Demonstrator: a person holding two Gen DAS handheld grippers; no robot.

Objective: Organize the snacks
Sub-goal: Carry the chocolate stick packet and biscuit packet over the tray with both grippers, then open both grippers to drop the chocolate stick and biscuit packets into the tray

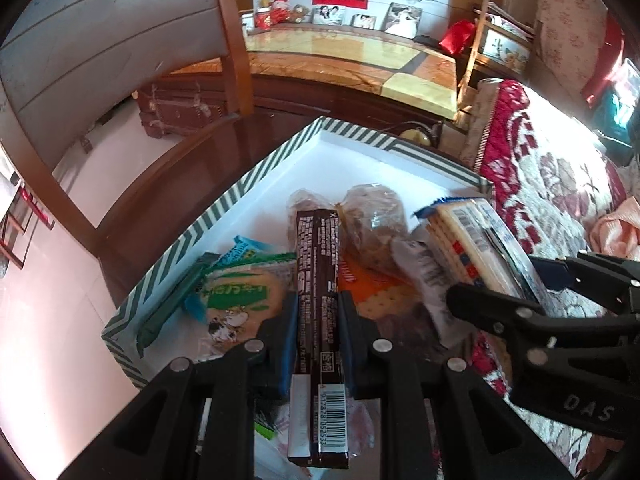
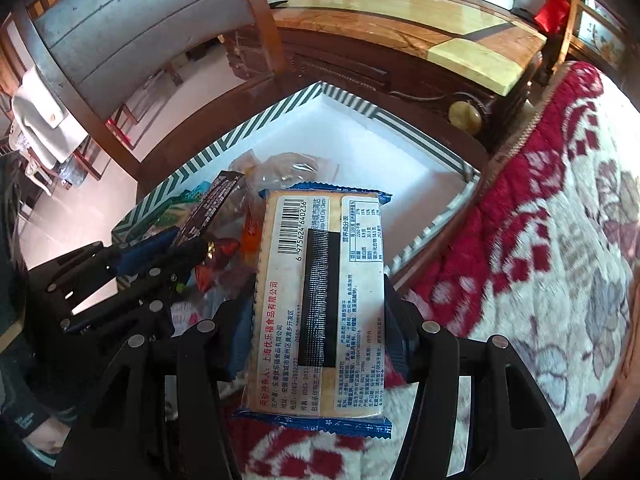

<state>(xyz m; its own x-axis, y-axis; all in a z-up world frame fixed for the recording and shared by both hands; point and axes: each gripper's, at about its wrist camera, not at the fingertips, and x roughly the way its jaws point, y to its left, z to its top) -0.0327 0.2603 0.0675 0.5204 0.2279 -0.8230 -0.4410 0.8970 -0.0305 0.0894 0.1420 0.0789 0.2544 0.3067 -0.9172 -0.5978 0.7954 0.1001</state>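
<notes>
Left wrist: left hand-held gripper (image 1: 318, 312) clamped on chocolate bar (image 1: 318, 280), right hand-held gripper (image 2: 320, 320) on cracker pack (image 2: 320, 300).

Snack packets (image 1: 240, 296) lie in the box (image 1: 256, 176), beside the blanket (image 1: 552, 184)

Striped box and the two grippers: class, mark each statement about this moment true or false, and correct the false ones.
1. The left gripper holds a dark brown snack bar. True.
2. The right gripper is open, with nothing between its fingers. False: it is shut on a blue-edged cracker pack.
3. The striped box already has several snacks in it. True.
4. The box's far corner is packed with snacks. False: bare white floor shows there.
5. The cracker pack shows a barcode. True.
</notes>
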